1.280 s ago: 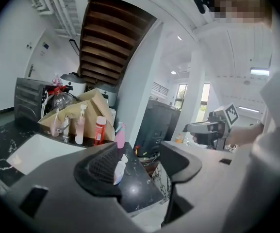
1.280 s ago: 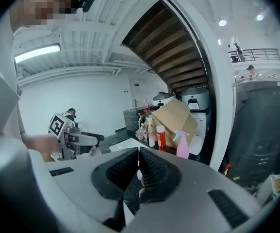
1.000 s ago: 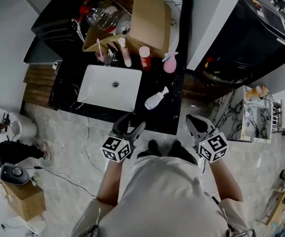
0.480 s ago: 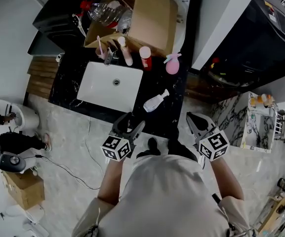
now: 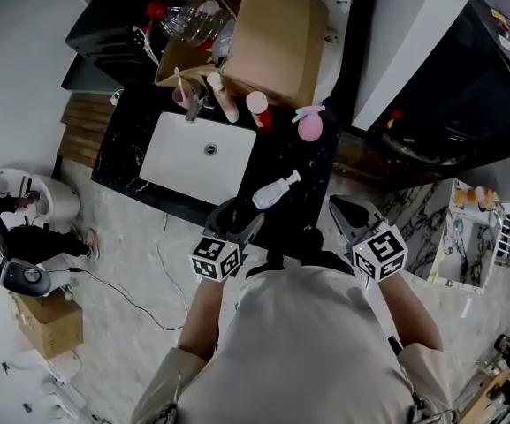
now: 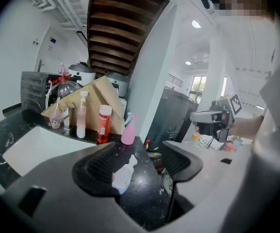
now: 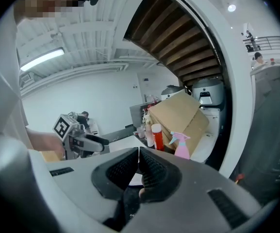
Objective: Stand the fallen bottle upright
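The bottle (image 5: 275,190) lies on its side on the worktop (image 5: 312,170), near the front edge, right of the sink (image 5: 179,153). The left gripper (image 5: 239,217) has just been opening; its jaws stand wide, the bottle ahead, untouched. The right gripper (image 5: 341,210) is clenched, empty.

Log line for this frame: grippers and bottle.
left gripper: open, jaws just opening, nothing between | right gripper: shut, empty | white bottle: lying on black counter, just ahead of left gripper, untouched
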{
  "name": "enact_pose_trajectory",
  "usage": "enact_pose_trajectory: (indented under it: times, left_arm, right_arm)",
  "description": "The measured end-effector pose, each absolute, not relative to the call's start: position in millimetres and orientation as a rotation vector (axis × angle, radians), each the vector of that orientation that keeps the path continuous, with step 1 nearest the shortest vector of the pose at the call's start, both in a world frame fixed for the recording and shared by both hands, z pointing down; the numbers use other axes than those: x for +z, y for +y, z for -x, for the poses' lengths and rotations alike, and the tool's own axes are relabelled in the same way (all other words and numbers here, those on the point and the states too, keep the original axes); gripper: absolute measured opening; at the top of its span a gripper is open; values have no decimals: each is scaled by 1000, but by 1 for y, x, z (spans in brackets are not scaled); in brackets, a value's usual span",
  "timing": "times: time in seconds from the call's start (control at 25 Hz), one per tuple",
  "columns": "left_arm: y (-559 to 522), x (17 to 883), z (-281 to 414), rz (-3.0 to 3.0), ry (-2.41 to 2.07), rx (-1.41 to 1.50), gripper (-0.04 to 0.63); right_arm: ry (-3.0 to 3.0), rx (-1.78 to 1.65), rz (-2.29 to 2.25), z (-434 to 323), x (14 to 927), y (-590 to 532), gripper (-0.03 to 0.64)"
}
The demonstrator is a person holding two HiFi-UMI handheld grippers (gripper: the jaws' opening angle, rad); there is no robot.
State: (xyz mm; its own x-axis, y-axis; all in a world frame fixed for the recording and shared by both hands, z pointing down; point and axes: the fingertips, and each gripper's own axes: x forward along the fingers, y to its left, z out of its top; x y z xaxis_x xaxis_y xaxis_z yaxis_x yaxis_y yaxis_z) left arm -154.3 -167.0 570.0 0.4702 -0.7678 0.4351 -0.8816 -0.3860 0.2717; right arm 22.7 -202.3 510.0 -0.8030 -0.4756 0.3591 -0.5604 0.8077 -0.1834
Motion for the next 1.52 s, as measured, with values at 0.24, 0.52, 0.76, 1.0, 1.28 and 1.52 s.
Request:
enact_pose_trajectory:
  times: [0.24,0.52,0.76,1.0,1.28,1.52]
  left_arm:
    - [-187,589,143,-2235,-1369,400,299]
    - [-203,636,123,-2244,-1309,639,305]
    - [-216,681,108,-2236,-1199,890,311]
    - [-225,723,99,-2222,-1092,1097,311]
    - [-230,766,96,-2172,-914,1348,311]
    - [-233,795,96,-2097,-793,1469,311]
  right_arm:
    - [-2690,453,-706,-22,533,-216,31]
    - [-2668,501,-626,-24,558,-228,31]
    - [-2664,543,-571,-20,573,-236,31]
    - [-2672,571,-529,-15,585,-243,31]
    - [-2658,600,-497,-15,598,-250,31]
    - [-2643,624,-492,-19,607,-252,31]
